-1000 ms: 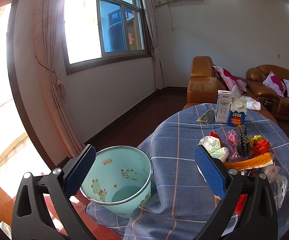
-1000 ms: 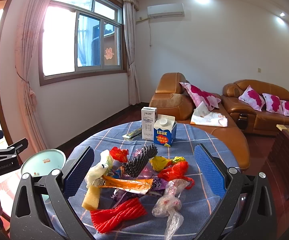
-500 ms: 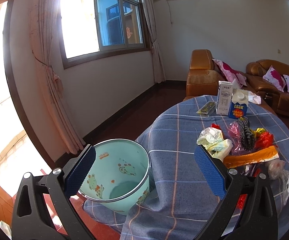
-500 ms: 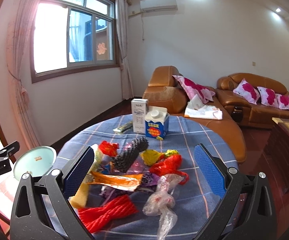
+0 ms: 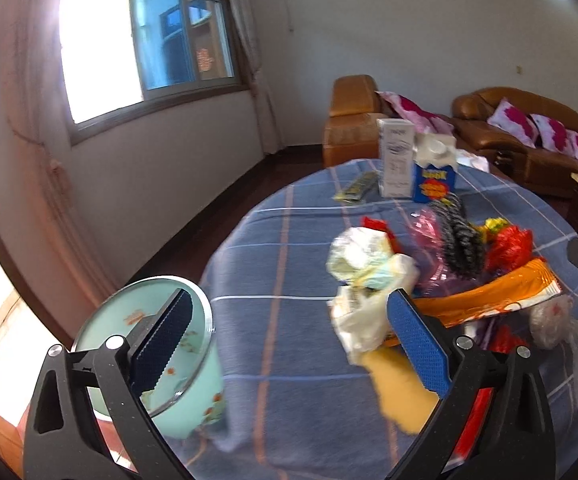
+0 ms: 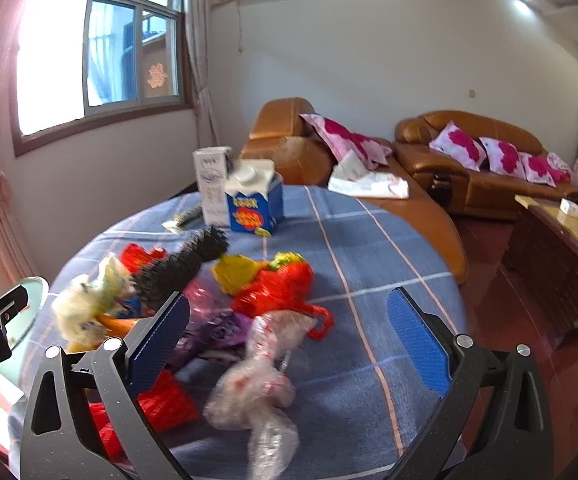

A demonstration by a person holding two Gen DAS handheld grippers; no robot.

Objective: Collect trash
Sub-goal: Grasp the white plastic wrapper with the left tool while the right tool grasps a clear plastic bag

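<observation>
A heap of trash lies on the round table with the blue checked cloth (image 5: 281, 264): crumpled white paper (image 5: 369, 264), an orange wrapper (image 5: 489, 292), a black mesh piece (image 5: 461, 244), red bags (image 6: 281, 288) and a clear plastic bag (image 6: 257, 388). A mint-green bin (image 5: 177, 392) stands at the table's left edge. My left gripper (image 5: 289, 344) is open and empty over the cloth between bin and heap. My right gripper (image 6: 289, 344) is open and empty just above the clear plastic bag.
Two cartons, a white one (image 6: 213, 188) and a blue one (image 6: 253, 208), stand at the table's far side beside a flat dark packet (image 5: 357, 188). Orange leather sofas (image 6: 481, 160) with pink cushions lie behind. A wooden side table (image 6: 565, 240) stands to the right.
Both grippers have moved forward and lower towards the heap, swinging right; the trash looks larger and blurred. Both stay open and empty.
</observation>
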